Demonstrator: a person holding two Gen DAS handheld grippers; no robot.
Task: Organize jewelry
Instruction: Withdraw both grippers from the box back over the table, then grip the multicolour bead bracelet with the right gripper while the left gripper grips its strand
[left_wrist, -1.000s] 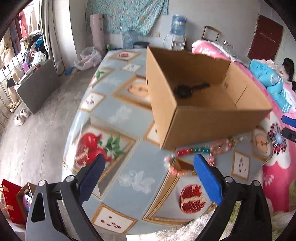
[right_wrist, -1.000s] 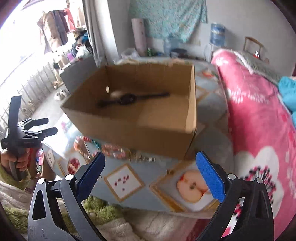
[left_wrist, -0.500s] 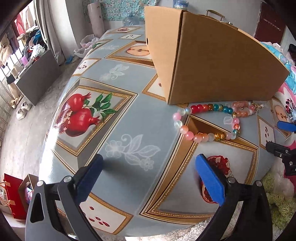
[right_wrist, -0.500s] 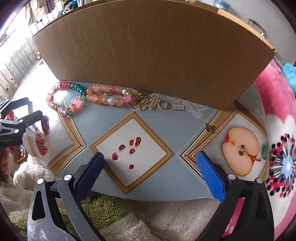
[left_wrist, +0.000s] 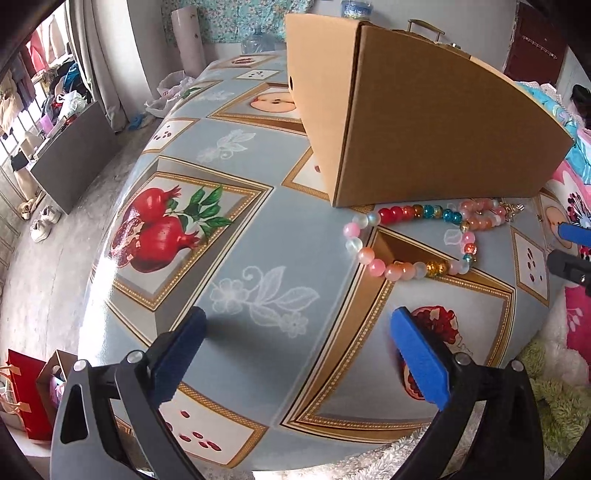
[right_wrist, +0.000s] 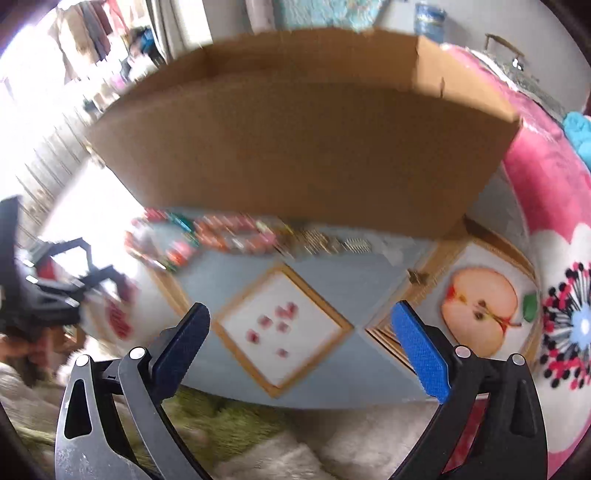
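Where motion blurs, beads (right_wrist: 207, 236) indistinct.

**Two low views across one worktop corner**

Left wrist camera sits low at the worktop's (left_wrist: 240, 229) near edge, facing the cardboard box (left_wrist: 424, 122). Right wrist camera, blurred, faces the box's (right_wrist: 295, 147) long side. Both share the beaded bracelet (left_wrist: 406, 236) (right_wrist: 207, 236).

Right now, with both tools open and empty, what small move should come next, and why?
Probably ease the left tool forward and rightward over the bead necklace. It lies loose on the table against the cardboard box, nearer this tool, whose jaws are wide open.
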